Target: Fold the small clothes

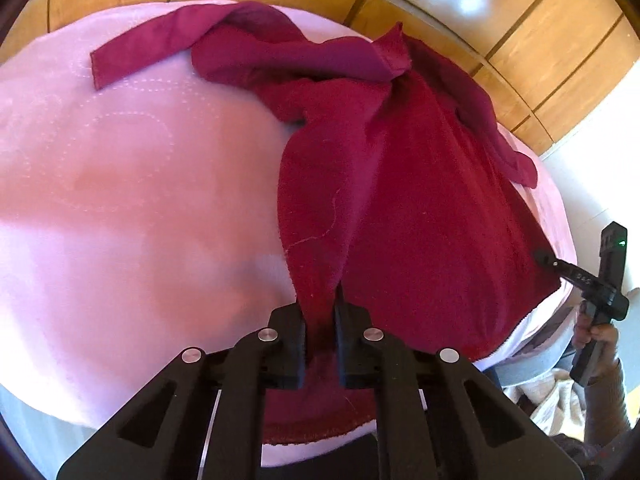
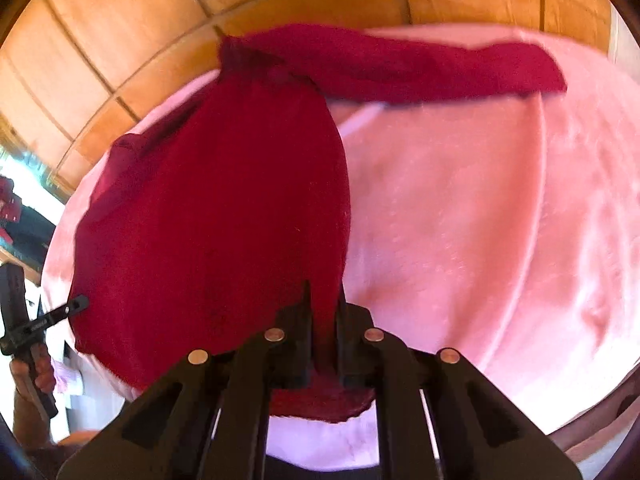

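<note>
Both claws, left [image 1: 320, 320] and right [image 2: 324, 316], pinch the crumpled crimson garment's [image 1: 420, 208] hem.

No text, label, brand or number in either view can be read.

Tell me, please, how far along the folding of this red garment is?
Early. Done: the red garment lies on the pink cover, and both tongs have a grip on its near edge. In hand: the left tongs and right tongs are each shut on a pinch of cloth. Left: no fold is made; the sleeve trails sideways and the far end is bunched.
</note>
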Motion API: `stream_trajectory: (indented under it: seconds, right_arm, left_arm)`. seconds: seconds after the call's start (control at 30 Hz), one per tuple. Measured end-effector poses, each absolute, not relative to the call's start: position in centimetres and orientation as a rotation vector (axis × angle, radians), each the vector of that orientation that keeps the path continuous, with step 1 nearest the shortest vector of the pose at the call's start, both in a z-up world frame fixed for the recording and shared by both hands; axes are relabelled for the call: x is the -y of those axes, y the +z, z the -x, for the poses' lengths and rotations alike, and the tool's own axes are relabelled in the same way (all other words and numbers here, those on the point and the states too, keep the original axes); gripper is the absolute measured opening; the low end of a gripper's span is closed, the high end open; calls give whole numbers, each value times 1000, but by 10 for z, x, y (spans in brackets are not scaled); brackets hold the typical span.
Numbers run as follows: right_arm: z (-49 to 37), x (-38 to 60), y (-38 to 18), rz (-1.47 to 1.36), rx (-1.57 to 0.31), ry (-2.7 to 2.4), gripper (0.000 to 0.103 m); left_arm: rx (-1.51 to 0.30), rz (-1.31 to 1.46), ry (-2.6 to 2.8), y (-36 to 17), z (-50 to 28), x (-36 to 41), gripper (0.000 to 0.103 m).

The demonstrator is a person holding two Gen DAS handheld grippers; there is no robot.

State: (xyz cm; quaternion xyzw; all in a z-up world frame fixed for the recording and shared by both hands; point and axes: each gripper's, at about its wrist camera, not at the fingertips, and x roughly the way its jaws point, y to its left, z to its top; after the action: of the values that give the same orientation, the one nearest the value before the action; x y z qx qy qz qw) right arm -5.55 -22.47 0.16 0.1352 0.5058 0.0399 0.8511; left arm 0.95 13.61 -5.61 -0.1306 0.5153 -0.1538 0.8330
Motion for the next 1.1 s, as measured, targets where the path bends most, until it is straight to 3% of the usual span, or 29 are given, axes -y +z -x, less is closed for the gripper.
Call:
stream_trajectory:
  seconds: [0.17, 0.23, 0.3, 0.37, 0.4, 0.47, 0.57, 0.87, 1.1]
  right_arm:
    - [75, 224, -14, -219, -1143, 69, 7]
    - [72, 226, -21, -242, -1159, 53, 10]
    - [73, 231, -14, -244, -1124, 33, 26]
    - [71, 232, -1, -229, -1073, 16, 41]
    - [68, 231, 7, -220, -1047, 7, 49]
    - [64, 221, 23, -186, -986, 12, 57]
    - [52, 196, 34, -170, -940, 70, 62]
    - [1, 109, -9, -154, -1011, 253, 64]
    - [-7, 98, -30, -142, -1037, 270, 71]
  left_arm:
    - [-1111, 268, -308, -64, 6, -141, 11]
    - [-1085, 332, -301, -62, 4, -152, 25]
    - [-1036, 375, -254, -53, -3, -166, 50]
    - [-984, 362, -177, -42, -14, -181, 55]
    - [-967, 343, -124, -38, -22, -190, 55]
    - [-944, 309, 0, -33, -42, -211, 55]
    - [-922, 271, 133, -30, -70, -237, 55]
    - [-815, -146, 221, -32, -152, -210, 59]
    - [-875, -281, 230, -67, -224, -209, 59]
